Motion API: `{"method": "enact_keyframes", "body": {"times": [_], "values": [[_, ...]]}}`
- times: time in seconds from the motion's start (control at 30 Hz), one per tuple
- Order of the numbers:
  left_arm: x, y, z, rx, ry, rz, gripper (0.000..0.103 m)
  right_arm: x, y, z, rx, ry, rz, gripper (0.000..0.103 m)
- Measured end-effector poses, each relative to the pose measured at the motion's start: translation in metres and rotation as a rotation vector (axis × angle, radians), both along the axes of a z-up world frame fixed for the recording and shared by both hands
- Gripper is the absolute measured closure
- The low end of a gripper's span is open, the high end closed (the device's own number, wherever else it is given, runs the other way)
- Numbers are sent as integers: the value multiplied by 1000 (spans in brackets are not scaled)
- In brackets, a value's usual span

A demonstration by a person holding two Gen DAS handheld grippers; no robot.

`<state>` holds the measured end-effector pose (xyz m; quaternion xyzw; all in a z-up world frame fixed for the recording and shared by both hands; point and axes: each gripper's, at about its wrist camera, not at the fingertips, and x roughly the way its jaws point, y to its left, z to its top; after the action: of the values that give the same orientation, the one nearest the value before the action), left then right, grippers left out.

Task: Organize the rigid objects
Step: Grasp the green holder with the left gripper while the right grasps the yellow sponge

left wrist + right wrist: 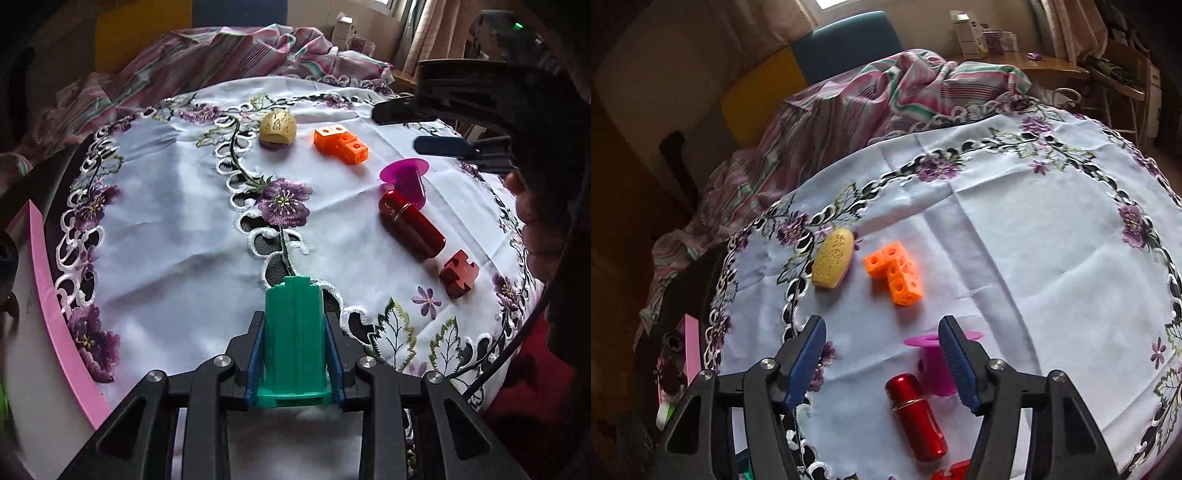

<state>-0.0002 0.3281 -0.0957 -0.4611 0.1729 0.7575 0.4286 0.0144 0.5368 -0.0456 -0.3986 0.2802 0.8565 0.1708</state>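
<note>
Green ribbed block (294, 343) sits clamped between the left gripper's (294, 347) blue pads, low over the embroidered tablecloth (177, 229). From the right wrist, the right gripper (882, 339) hangs with fingers spread above the red capsule (916, 417) and magenta spool (934, 365), orange cube piece (895, 273) beyond.

Black plastic linkage arms on the left gripper (294, 354), each with triangular cut-outs and round silver pivot screws; blue ribbed pads (255, 363) lining the fingers. Same build on the right gripper (882, 360): black arms, silver screws, blue ridged pads (807, 363). Bare skin of the right hand (533, 229), red clothing below it, thin black cable alongside.
</note>
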Motion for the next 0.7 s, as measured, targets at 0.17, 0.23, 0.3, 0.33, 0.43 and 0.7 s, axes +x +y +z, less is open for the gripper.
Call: {"method": "enact_keyframes", "body": {"times": [0.17, 0.23, 0.3, 0.33, 0.43, 0.7], "values": [[-5, 0, -4, 19, -24, 8, 73, -48, -9, 8, 20, -43, 106, 51], [-9, -1, -8, 26, -55, 19, 73, -73, -8, 9, 52, -69, 128, 51], [-11, 0, -7, 26, -58, 19, 73, -98, -3, 5, 49, -107, 135, 51], [-11, 1, -7, 26, -57, 17, 73, -110, -1, 1, 49, -125, 131, 51], [-13, 1, -9, 37, -74, 18, 73, -141, 7, -16, 56, -192, 116, 51], [-15, 1, -10, 52, -82, 19, 73, -177, 8, -61, 87, -327, 136, 59]]}}
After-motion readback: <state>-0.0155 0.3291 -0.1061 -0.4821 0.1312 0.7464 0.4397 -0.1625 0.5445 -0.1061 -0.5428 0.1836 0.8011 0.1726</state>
